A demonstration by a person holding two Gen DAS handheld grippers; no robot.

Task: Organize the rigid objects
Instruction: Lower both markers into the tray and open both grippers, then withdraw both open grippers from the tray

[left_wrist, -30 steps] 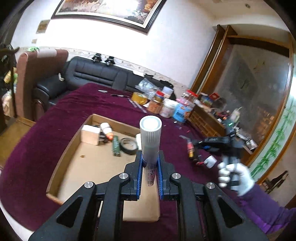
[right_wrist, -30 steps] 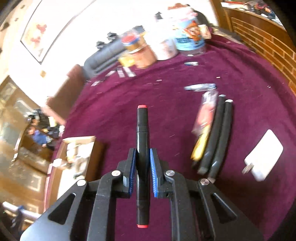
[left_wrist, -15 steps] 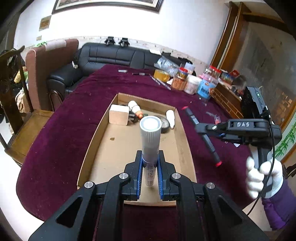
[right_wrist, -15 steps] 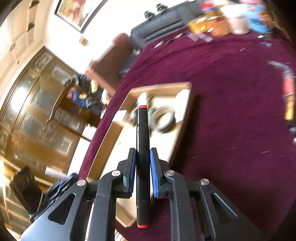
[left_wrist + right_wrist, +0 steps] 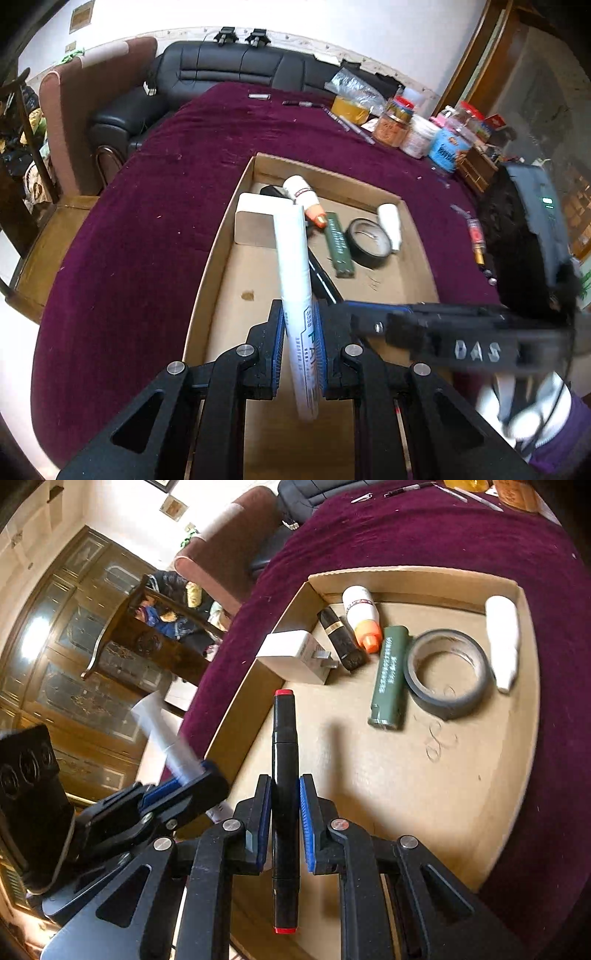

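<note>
- Left gripper [image 5: 298, 345] — clamped on white marker [image 5: 295, 273], over the cardboard tray [image 5: 532, 686].
- Right gripper [image 5: 284, 821] — clamped on black marker [image 5: 284, 775], tip toward the tray.

right tool [image 5: 373, 325] blurred, gloved hand [image 5: 524, 410] smeared

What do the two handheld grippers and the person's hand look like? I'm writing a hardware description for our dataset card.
Both the left gripper and the right gripper are matte black, with angular open-frame fingers, round silver bolt heads and ribbed blue pads. Seen from the left wrist camera, the right gripper carries raised grey letters "DAS" and a thin black cable. The hand wears a white glove above a purple sleeve.
</note>
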